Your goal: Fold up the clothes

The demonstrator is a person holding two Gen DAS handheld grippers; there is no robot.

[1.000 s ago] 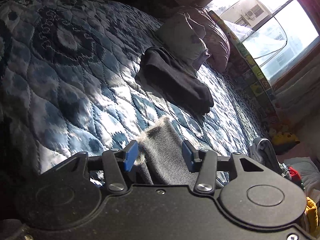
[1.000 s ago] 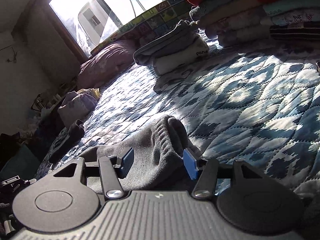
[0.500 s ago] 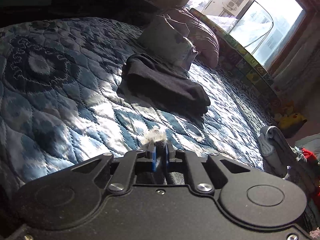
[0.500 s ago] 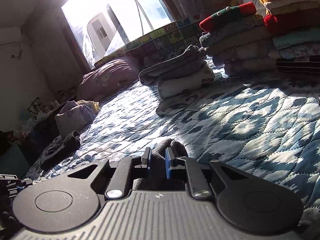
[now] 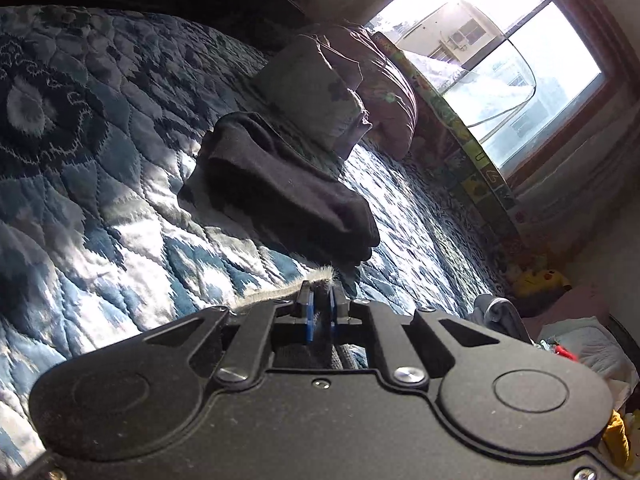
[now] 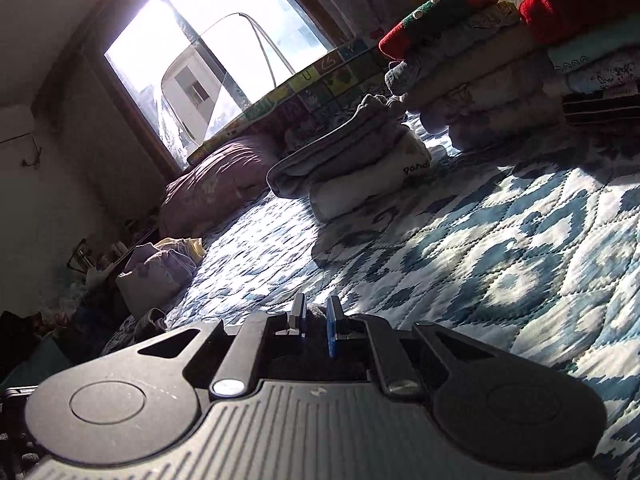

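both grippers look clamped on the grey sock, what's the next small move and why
Probably lift both ends together off the quilt. The left gripper and right gripper are each shut on the grey sock, which seems to lie low against the bed.

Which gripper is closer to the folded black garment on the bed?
Left. The left gripper, shut on the grey garment, sits just short of the black garment. The right gripper faces the folded stacks; the black garment isn't in its view.

Both wrist cameras sit low over the quilted bed (image 5: 120, 208), facing the window (image 6: 208, 52); both show the pillow (image 6: 216, 188).
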